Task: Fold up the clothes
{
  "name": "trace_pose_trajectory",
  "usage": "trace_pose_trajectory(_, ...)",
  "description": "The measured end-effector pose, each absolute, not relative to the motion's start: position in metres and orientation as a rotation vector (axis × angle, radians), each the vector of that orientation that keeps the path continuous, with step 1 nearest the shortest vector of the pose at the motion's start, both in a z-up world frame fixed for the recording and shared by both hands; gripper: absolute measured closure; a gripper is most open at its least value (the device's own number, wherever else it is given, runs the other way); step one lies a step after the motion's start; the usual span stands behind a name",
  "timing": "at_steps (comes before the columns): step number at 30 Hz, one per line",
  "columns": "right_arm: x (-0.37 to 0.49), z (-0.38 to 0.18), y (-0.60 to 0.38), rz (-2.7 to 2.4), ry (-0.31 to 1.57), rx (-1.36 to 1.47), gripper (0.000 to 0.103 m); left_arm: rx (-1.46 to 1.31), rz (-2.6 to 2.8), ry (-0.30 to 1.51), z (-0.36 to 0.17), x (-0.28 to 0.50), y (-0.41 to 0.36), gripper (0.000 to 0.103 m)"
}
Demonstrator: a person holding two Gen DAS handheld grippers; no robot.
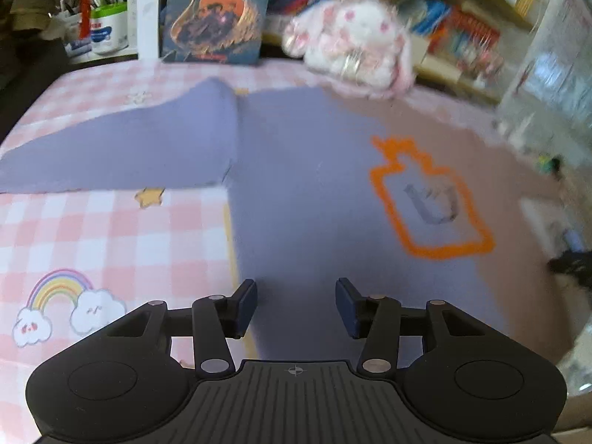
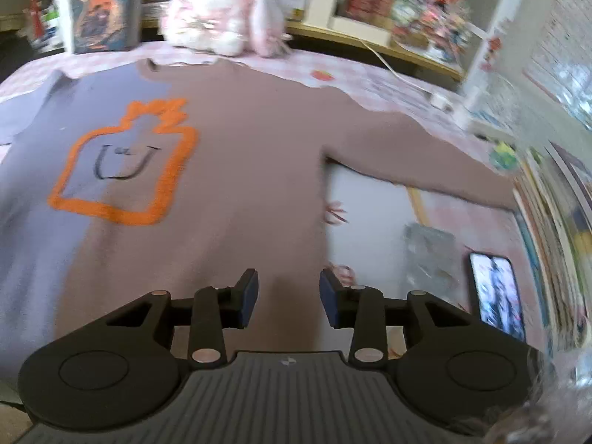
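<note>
Fingers of the left gripper [image 1: 296, 305] and right gripper [image 2: 288, 298] are spread apart, holding nothing, above the two-tone sweatshirt [image 2: 236, 170] lying flat, sleeves outstretched, on the pink checked table [image 1: 111, 236] before a plush rabbit [image 2: 222, 11].

My left tongs [image 1: 296, 305] are matte black plastic: two rounded housings, each with a shallow circular disc set into it, flank a grey ribbed plate marked with a small crosshair emblem. Angled black link arms run forward from the housings, pinned with round silver rivets. The fingers end in dark blue pads [image 1: 247, 305]. My right tongs [image 2: 289, 298] are built the same way, with the same black housings, silver pins, ribbed grey centre plate bearing a small emblem, and blue pads [image 2: 330, 301] on the fingertips.
</note>
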State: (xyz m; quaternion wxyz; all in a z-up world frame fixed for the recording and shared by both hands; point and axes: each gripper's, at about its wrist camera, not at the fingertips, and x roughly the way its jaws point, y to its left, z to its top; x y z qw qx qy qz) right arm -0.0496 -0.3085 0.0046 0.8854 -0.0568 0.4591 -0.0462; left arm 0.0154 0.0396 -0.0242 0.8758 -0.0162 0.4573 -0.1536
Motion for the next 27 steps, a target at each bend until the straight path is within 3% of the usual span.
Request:
trace_pose_trajectory(4,-0.048,-0.007,-0.32,-0.111,1.018,-0.078,0.069,-0.009,-0.278,0.952,-0.028,0.02,0.036,0.06)
trace_pose_trajectory(5,-0.048,-0.009,-0.321,-0.109,1.008,-0.053,0.071,-0.007,-0.279,0.947,-0.028,0.022,0.036,0.066)
trace_pose_trajectory(7,-0.042,-0.01,-0.321,-0.097,0.997,-0.052,0.085,-0.004,-0.28,0.939,-0.028,0.024,0.035,0.089)
trace_pose_trajectory(8,-0.039,-0.01,-0.321,-0.09,0.992,-0.053,0.092,-0.002,-0.281,0.934,-0.028,0.026,0.034,0.093)
trace_pose_trajectory(27,0.001,-0.017,-0.323,-0.018,0.93,-0.112,0.094,-0.003,-0.215,0.907,-0.026,0.041,0.027,0.093)
